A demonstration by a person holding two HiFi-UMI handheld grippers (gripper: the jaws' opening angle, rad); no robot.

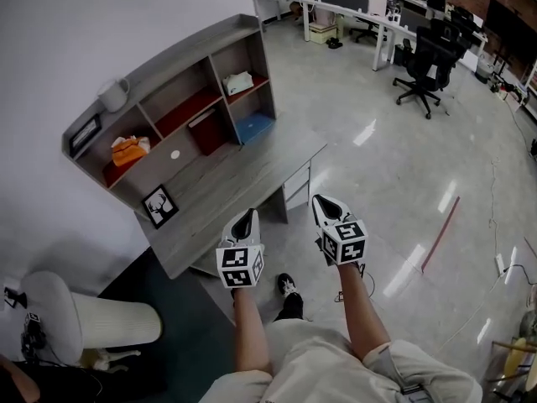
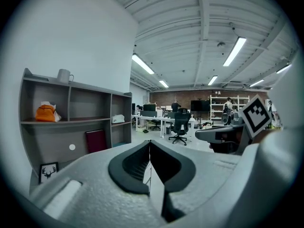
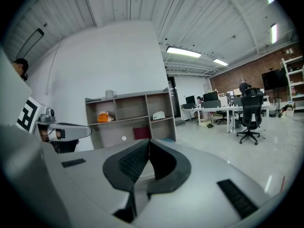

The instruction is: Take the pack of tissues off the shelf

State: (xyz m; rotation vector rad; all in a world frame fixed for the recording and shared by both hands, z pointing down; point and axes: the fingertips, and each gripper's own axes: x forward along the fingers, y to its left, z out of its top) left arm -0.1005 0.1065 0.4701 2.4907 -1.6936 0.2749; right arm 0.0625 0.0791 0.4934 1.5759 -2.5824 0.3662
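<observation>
Desk (image 1: 226,191) first: one, grey, pushed up against the white wall, so whatever it carries can only be reached from the open front. One shelf (image 1: 180,57) stands along its back edge, with three bays in the upper row and open space under them.

Two tongs come next, held side by side out in front of the person and aimed at the shelf from well short of the desk. The left tongs (image 1: 248,217) have their jaws pressed together with nothing between them. The right tongs (image 1: 322,203) are the same, closed and empty. To my eye that suits an approach, since nothing is near enough to grab and they will have to part before they can take anything.

Smaller things, one of each:
- A red folder (image 1: 205,128) stands upright in the lower space.
- A blue thing (image 1: 254,127) lies flat in the lower right corner.
- An orange bundle (image 1: 128,149) with white crumpled on top sits in the upper left bay.

The pack (image 1: 238,81), white and soft-looking, lies in the upper right bay near its front edge. I take it for the tissues, though the orange bundle could be them instead. It lies clear of everything else.

One mug (image 1: 113,95) stands on the shelf's top board, out of the way. There are two frames: a deer frame (image 1: 159,206) leaning on the desk, and another (image 1: 84,134) at the shelf's left end. One small white disc (image 1: 174,154) shows low in the shelf.
</observation>
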